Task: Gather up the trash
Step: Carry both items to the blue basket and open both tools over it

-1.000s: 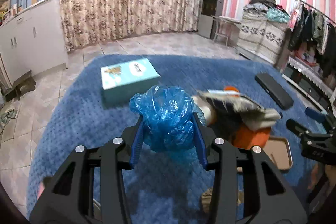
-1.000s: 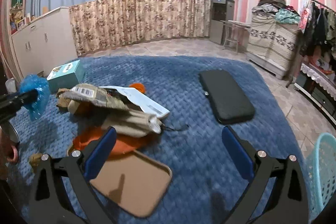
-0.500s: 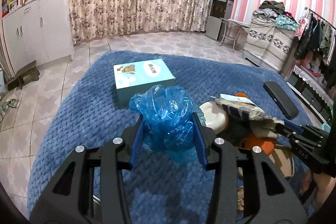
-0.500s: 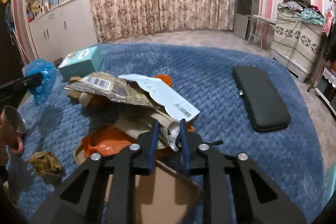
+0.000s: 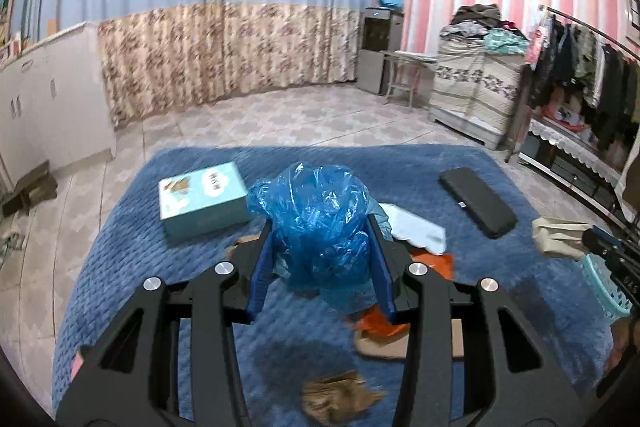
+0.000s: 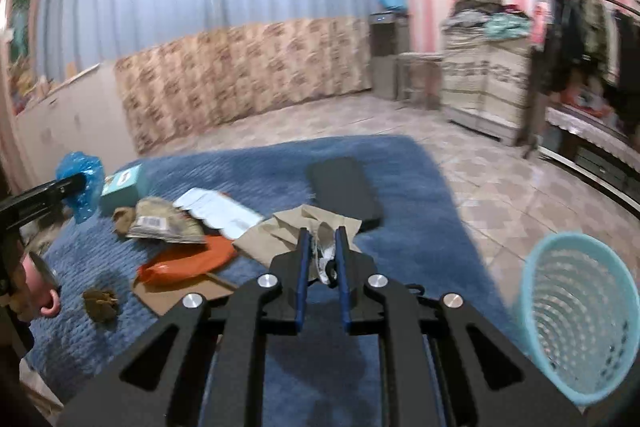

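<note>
Trash: tan bag (image 6: 308, 227), lifted above rug (image 6: 400, 163), near basket (image 6: 576, 315)
Right gripper (image 6: 321, 239): clamped on tan bag
Left gripper (image 5: 320, 227): gripped blue bag (image 5: 316, 215)
Writing: box (image 5: 200, 203) print blurred, unreadable

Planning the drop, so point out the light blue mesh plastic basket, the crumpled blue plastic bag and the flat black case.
light blue mesh plastic basket (image 6: 576, 315), right wrist view, inner wall
crumpled blue plastic bag (image 5: 320, 219), left wrist view, bulging middle
flat black case (image 5: 476, 201), left wrist view, top face

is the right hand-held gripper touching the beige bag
Touching. The right wrist view shows the right hand-held gripper with both pads pressed on a bunched fold of the beige bag.
</note>
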A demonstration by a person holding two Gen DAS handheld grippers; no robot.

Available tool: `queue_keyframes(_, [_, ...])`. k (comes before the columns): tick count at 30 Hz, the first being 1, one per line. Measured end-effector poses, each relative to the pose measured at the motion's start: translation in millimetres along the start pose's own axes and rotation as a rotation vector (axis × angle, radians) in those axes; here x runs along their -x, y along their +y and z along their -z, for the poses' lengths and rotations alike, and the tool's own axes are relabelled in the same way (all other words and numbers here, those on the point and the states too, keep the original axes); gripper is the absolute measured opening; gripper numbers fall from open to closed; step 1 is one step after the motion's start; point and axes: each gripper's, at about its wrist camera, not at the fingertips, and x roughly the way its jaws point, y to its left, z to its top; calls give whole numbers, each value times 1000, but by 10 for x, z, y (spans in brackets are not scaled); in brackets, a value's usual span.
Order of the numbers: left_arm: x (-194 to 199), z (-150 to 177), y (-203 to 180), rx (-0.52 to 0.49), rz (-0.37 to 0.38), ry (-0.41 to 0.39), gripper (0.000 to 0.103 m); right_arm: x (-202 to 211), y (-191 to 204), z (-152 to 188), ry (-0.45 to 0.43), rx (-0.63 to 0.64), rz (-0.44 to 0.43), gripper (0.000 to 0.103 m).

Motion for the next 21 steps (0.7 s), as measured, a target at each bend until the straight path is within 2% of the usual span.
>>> queue_keyframes(7, [-44,-105,-574,-58,53,-12,42,311,-538,2,-67,-82,113,13])
queue_keyframes(11, [-109,-141,-948,-68,140,-17,42,457,-859,21,-82,-106,207,13])
queue_keyframes(16, [-174,-132,-1432,-93,212,-13,42,699,-1321,73,-124,-181,304,13])
queue_keyframes(21, [-202,-61,-1910,-142,274,-22,42,763,-1634,147,-123,-205,391,13])
